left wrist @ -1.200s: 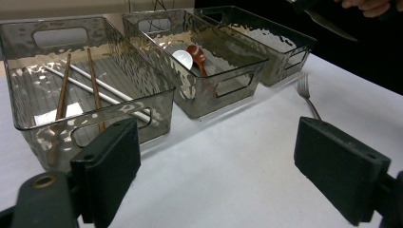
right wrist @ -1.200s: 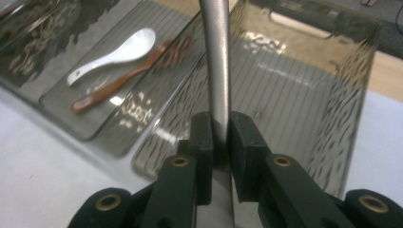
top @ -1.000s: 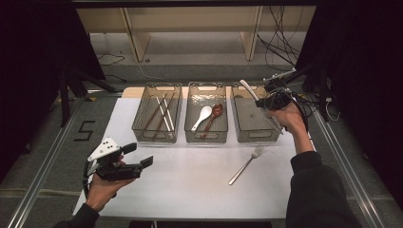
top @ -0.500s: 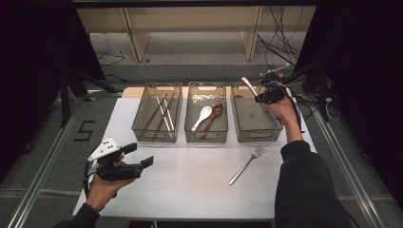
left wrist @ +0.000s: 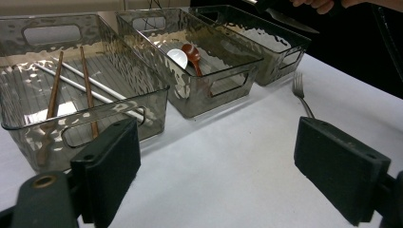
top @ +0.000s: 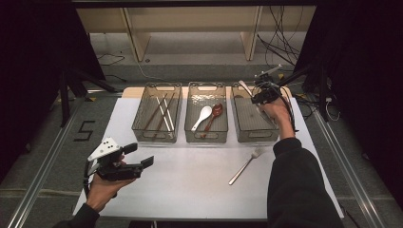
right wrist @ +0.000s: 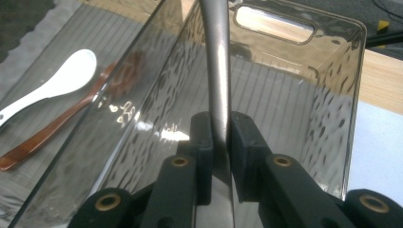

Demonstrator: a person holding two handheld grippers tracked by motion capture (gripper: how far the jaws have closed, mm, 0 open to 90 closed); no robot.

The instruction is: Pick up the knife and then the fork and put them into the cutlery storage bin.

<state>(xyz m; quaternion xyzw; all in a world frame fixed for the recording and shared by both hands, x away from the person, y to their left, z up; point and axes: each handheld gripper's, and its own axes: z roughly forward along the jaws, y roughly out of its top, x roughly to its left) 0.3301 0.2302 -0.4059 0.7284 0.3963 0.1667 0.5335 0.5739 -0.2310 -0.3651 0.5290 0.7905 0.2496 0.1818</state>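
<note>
Three clear bins stand in a row on the table. The left bin holds four chopsticks, two brown and two white, and the middle one two spoons, one white and one brown. One fork lies on the table, and one metal knife is over the right bin.

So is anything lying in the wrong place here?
Yes, the fork. It lies slantwise on the bare white table, in front of the bins, while the chopsticks and spoons sit sorted inside theirs. The right gripper holds a metal utensil over the right-hand bin.
</note>
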